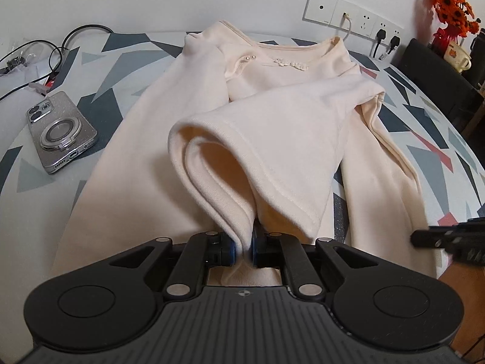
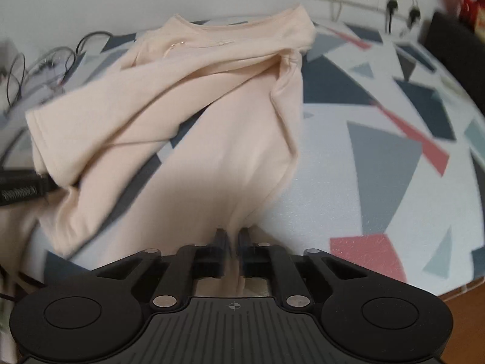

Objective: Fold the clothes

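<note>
Motion blur softens the right wrist view, yet both grippers read clearly: the left gripper (image 1: 242, 247) is clenched on the raised sleeve cuff of the cream long-sleeved knit top (image 1: 272, 97) spread across the geometric-patterned bench (image 1: 448, 151), the right gripper (image 2: 232, 242) pinching its lower hem.

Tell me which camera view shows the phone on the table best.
The left wrist view shows it best. The phone lies face down on the patterned tablecloth, left of the cream top, sharp enough to show its camera lenses and ring holder. In the right wrist view, no phone can be made out; that side is blurred.
</note>
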